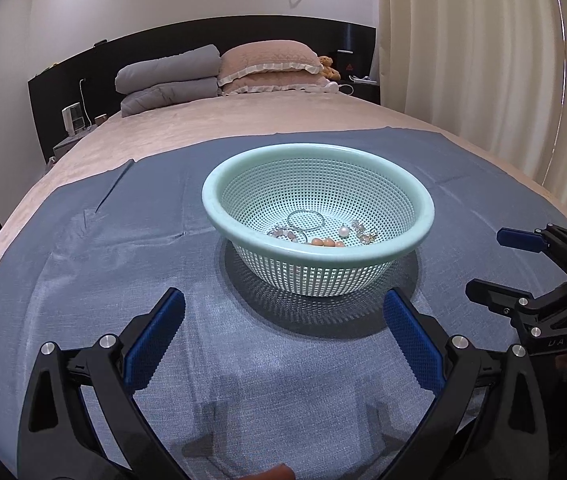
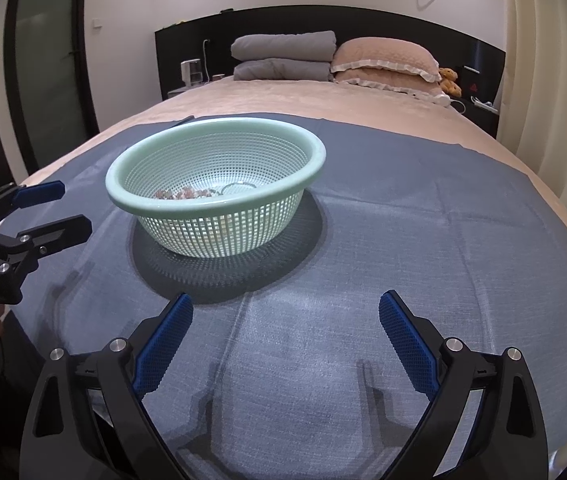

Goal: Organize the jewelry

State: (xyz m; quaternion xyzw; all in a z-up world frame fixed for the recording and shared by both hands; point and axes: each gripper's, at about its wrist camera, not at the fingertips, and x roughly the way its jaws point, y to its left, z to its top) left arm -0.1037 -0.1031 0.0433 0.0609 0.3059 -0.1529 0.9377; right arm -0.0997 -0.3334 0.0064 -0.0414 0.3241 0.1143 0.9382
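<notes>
Left hand-held gripper: blue-padded fingers spread wide, nothing between them, hovering over the blue cloth. Right hand-held gripper: likewise spread and empty; in the left wrist view it shows at 3 o'clock, apart from the basket.

Cloth lies flat on the bed, a few creases, one corner folded at 10 o'clock in the left wrist view.

Mint-green perforated basket sits on the cloth just beyond the left fingertips, at 12 o'clock; from the right wrist view it stands at 11 o'clock. Jewelry in its bottom: thin silver bangle, white pearl, orange beads, pale bead bracelet, small clear pieces beside the pearl.

Farther: beige bedspread, folded grey quilt, pink frilled pillows, teddy bear against a dark headboard. Cream curtain at 2 o'clock. Small white appliance at 10 o'clock. White walls.
</notes>
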